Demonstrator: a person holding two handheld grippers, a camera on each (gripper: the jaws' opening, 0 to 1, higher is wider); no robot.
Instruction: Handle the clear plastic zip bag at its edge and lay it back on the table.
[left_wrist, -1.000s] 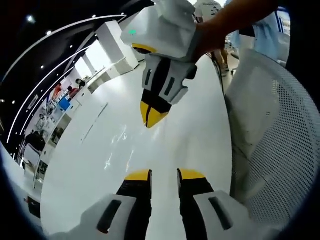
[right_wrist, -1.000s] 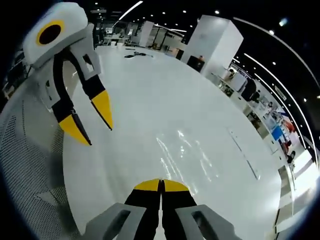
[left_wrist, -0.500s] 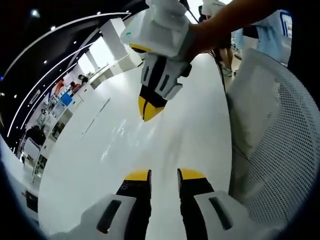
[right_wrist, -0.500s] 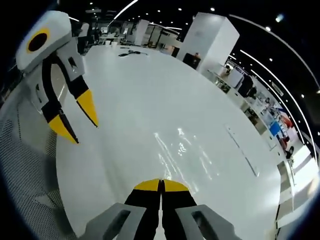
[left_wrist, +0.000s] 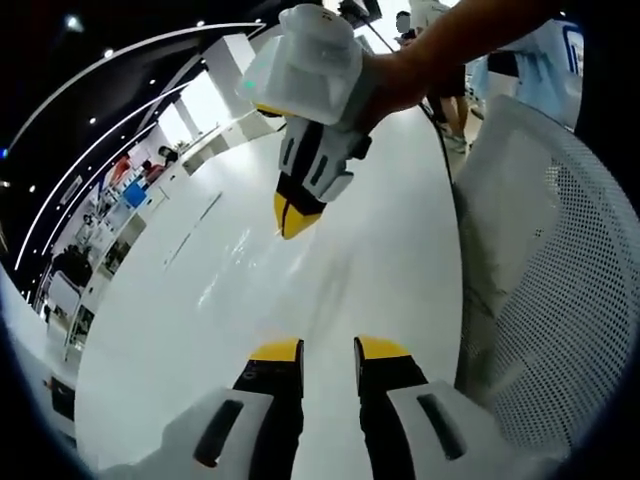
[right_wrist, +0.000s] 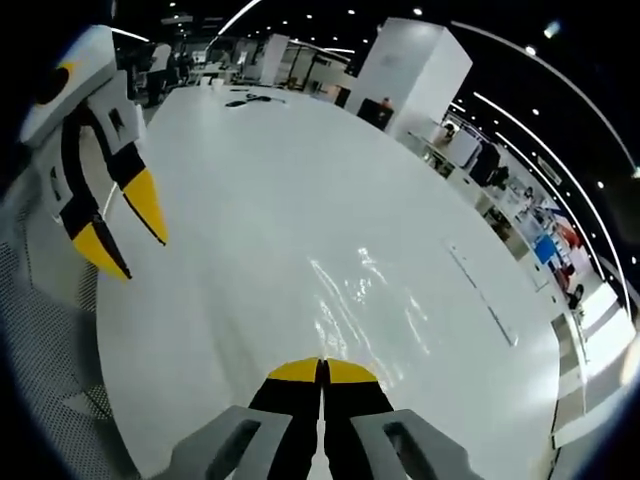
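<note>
Though glare perhaps marks the clear bag (right_wrist: 365, 295), right fingers (right_wrist: 322, 372) press together, left (left_wrist: 329, 349) spread.

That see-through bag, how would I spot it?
Look at the big white table. Just ahead of the shut right hand-held gripper lies the clear zip bag, nearly invisible: only its wrinkled glints break the smooth tabletop.
</note>
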